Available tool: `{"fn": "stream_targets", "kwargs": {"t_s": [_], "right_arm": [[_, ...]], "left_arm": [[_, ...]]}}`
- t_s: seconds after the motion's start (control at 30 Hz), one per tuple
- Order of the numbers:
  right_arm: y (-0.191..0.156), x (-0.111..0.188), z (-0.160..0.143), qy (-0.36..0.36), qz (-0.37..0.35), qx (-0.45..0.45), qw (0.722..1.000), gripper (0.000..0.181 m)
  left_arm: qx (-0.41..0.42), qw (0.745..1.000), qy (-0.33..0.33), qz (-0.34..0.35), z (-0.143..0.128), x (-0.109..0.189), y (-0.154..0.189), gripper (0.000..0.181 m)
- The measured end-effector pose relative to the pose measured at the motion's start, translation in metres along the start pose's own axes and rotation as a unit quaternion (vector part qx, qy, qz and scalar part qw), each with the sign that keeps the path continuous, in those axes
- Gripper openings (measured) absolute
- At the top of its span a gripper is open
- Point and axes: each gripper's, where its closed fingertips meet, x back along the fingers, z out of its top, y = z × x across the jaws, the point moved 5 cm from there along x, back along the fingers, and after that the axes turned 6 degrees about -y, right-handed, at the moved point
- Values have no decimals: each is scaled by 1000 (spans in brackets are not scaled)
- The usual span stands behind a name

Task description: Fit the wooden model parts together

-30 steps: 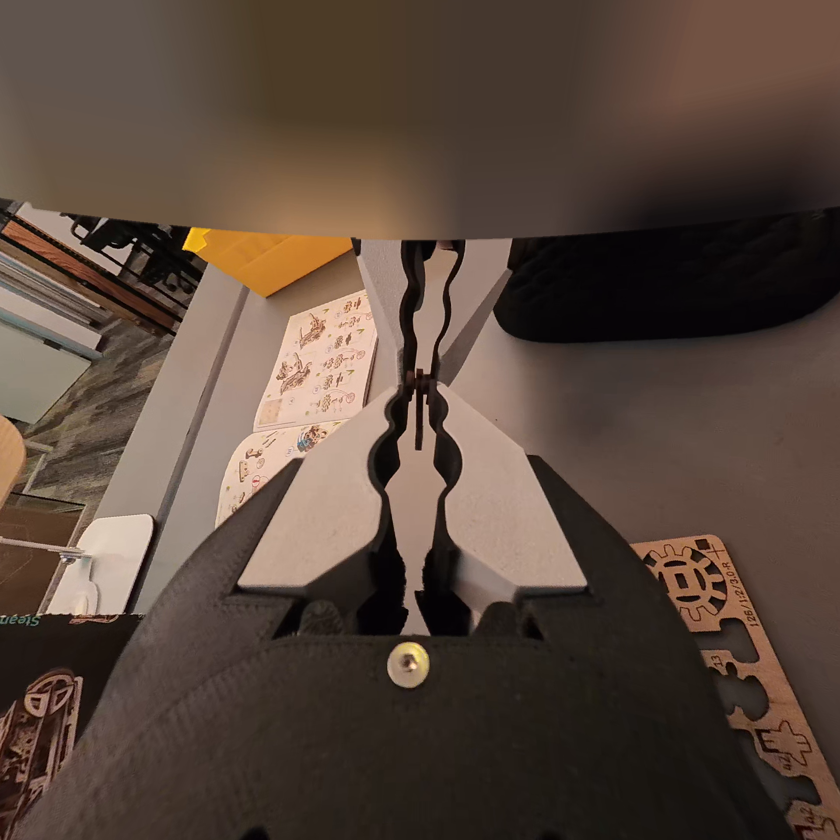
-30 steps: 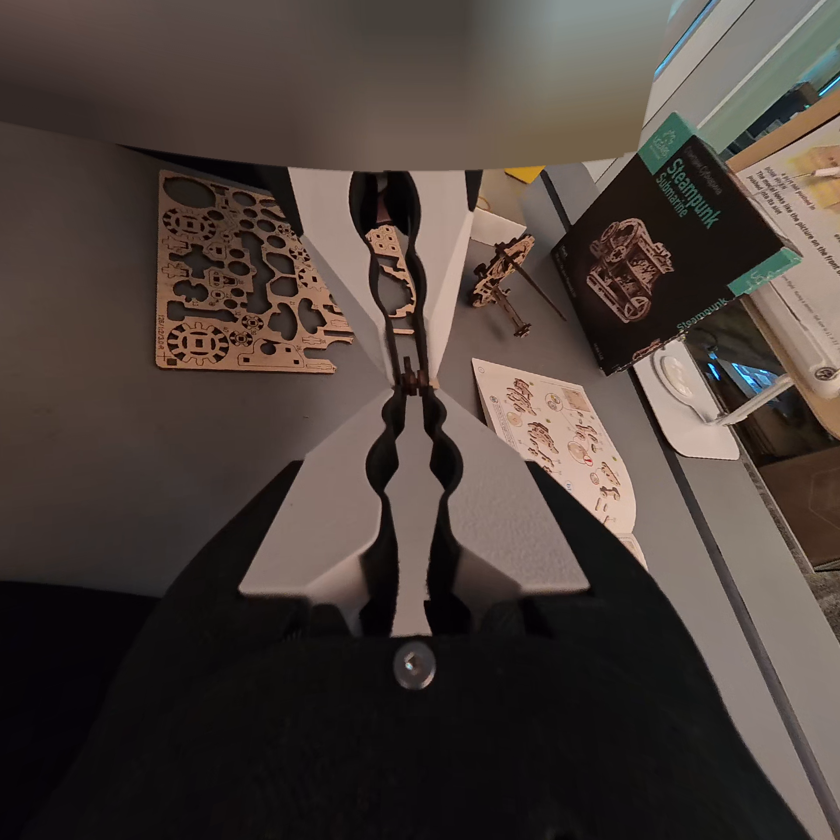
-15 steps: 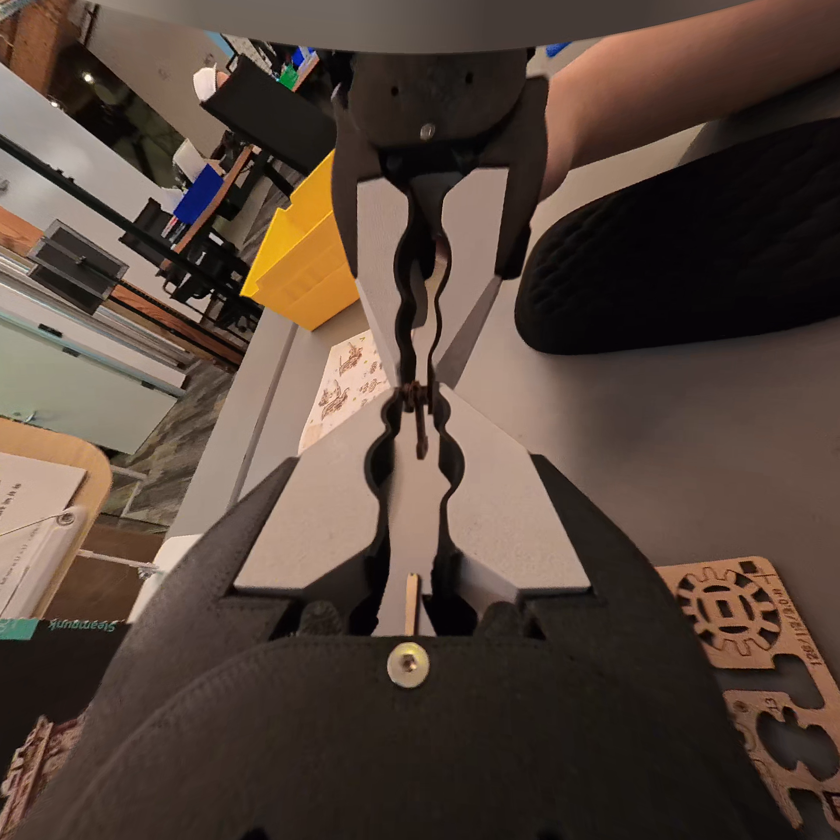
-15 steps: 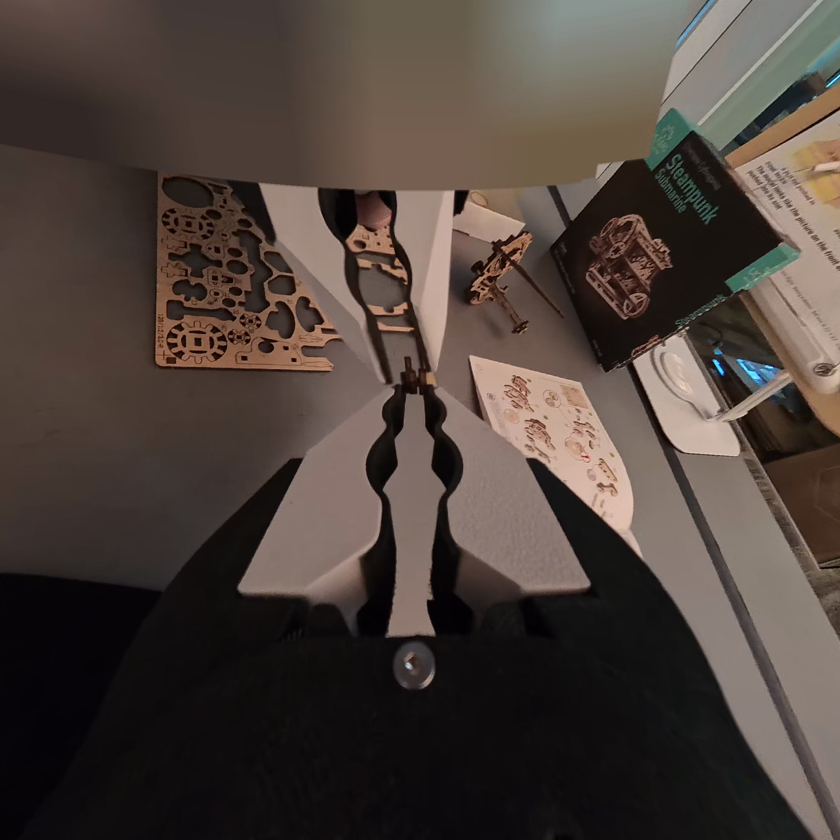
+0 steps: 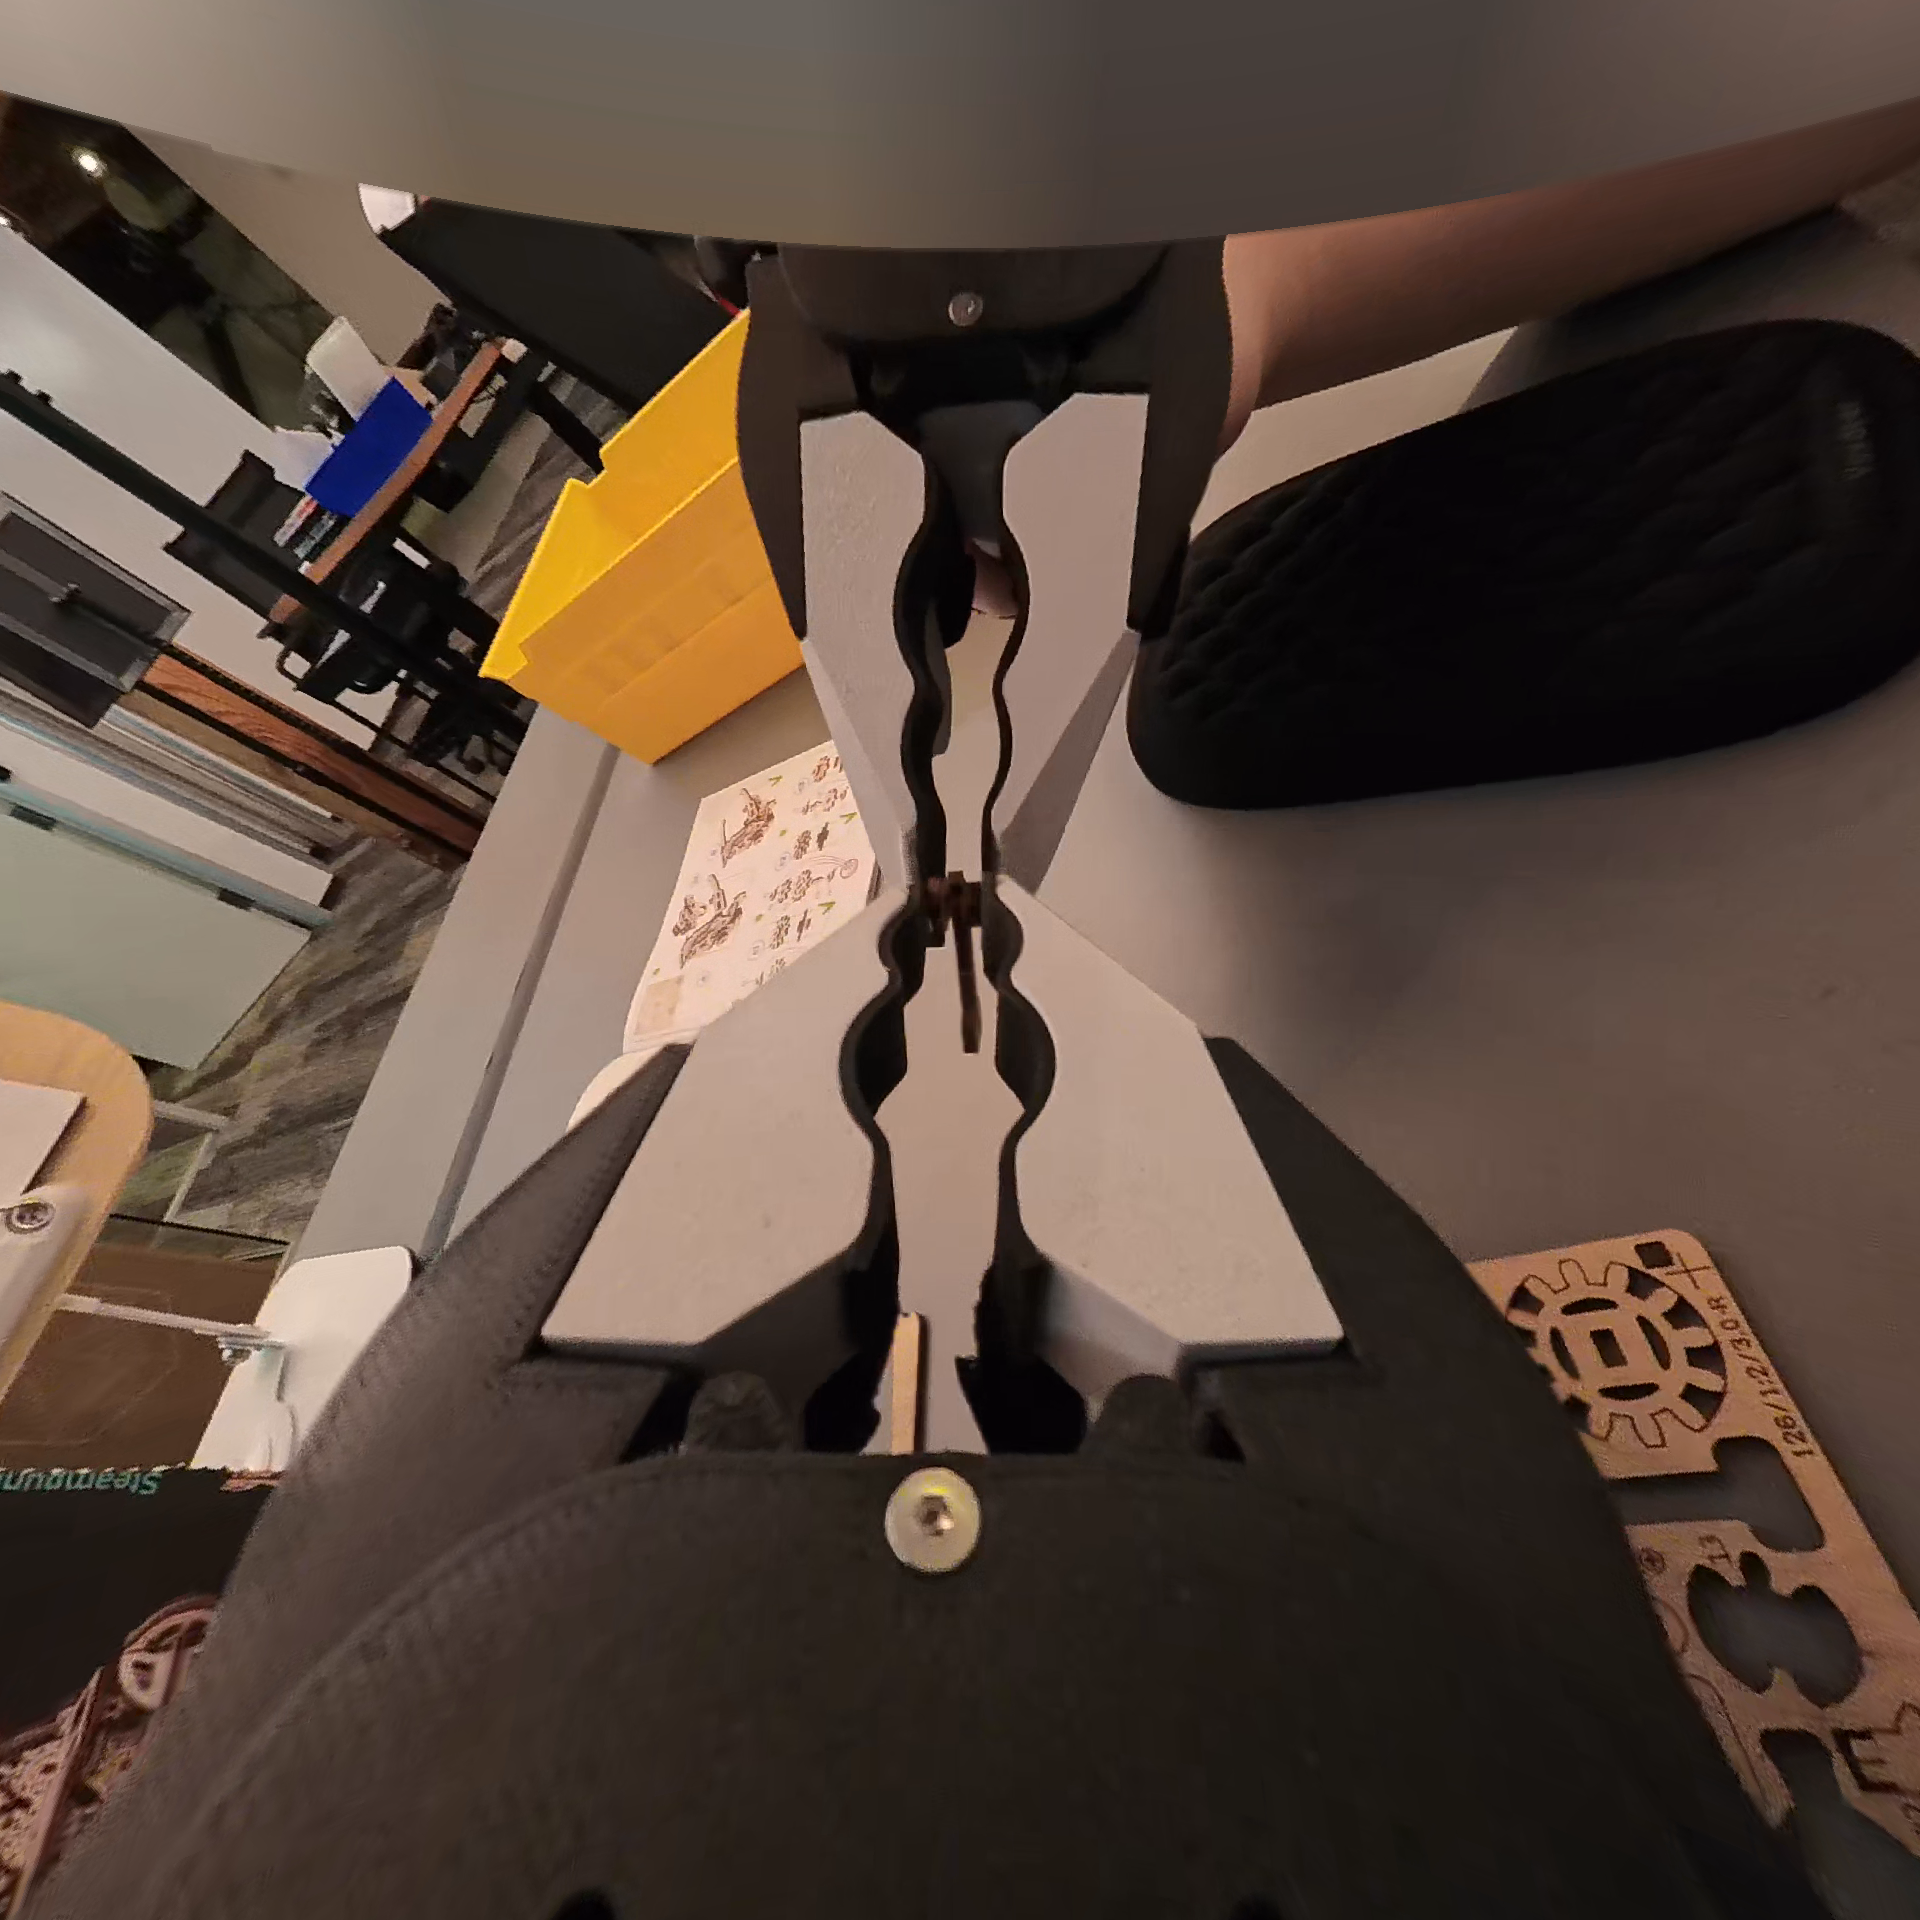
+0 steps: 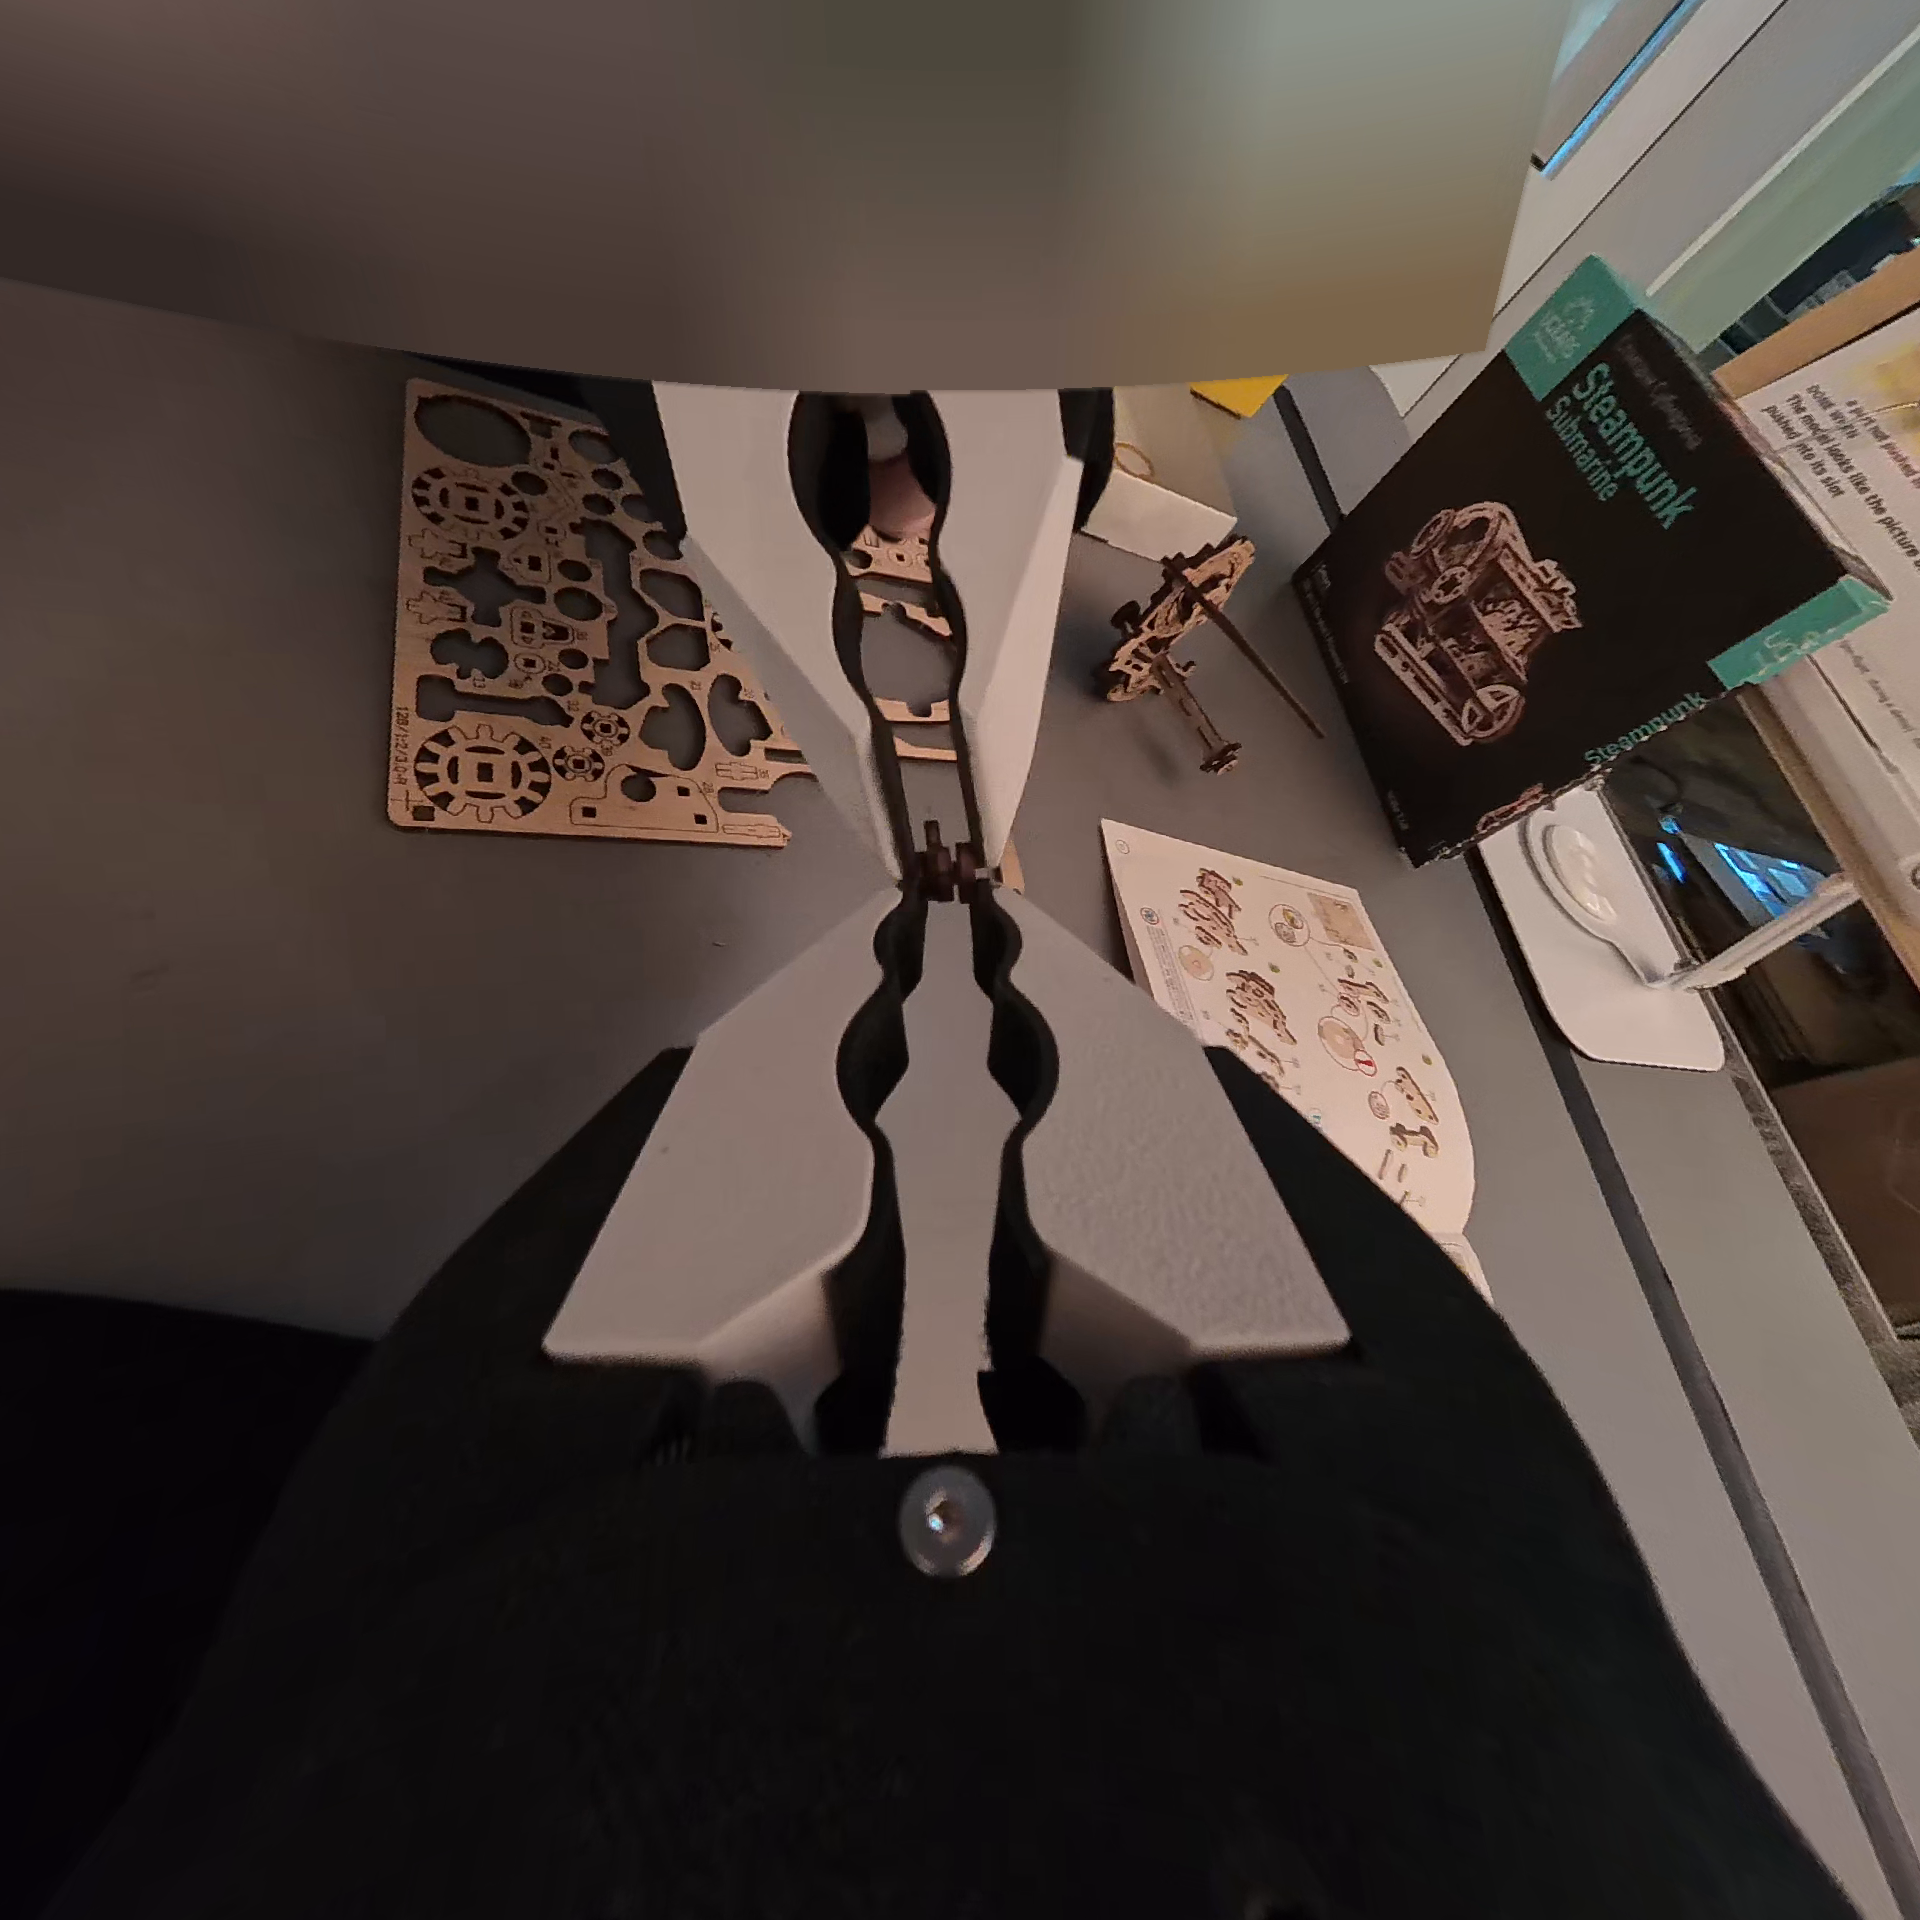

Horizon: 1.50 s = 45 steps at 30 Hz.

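Both grippers' tips pinch, apparently, one upright wooden part (image 5: 966, 961).

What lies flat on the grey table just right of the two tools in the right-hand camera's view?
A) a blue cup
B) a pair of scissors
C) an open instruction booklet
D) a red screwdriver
C: an open instruction booklet with small drawings lies flat on the grey table.
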Motion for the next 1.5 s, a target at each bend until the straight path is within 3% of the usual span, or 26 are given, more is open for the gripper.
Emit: {"fn": "stream_targets", "kwargs": {"t_s": [0.33, 0.5, 0.63, 0.77, 0.97, 1.2, 1.27, 1.33, 1.4, 1.5], "right_arm": [[6, 4, 7, 48, -5, -47, 998, 7], [6, 1, 4, 43, -16, -32, 998, 8], [10, 8, 8, 85, -37, -12, 996, 7], [5, 8, 8, 73, -63, 54, 994, 7], [1, 3, 7, 53, -56, 67, 995, 7], [4, 6, 10, 75, -5, -7, 997, 7], [8, 6, 10, 96, 23, -63, 993, 7], [12, 4, 7, 119, 65, -131, 982, 7], [16, 4, 1, 134, 105, -195, 966, 7], [22, 8, 0, 169, 142, -260, 940, 7]], "left_arm": [[43, 999, 7, -1, 7, 6, -9, 8], [45, 999, -13, -6, 4, 5, -9, 8], [37, 998, 37, 28, 10, 7, -12, 8], [46, 998, 33, 20, 7, 7, -13, 20], [15, 999, 27, -12, 3, 7, -6, 9], [54, 997, 24, -39, 7, 9, -9, 8], [63, 997, 36, -37, 8, 10, -12, 8], [75, 996, 49, -25, 7, 11, -15, 9], [79, 996, 30, -13, 0, 10, -19, 27], [110, 993, -1, -36, -10, 4, -19, 22]]}}
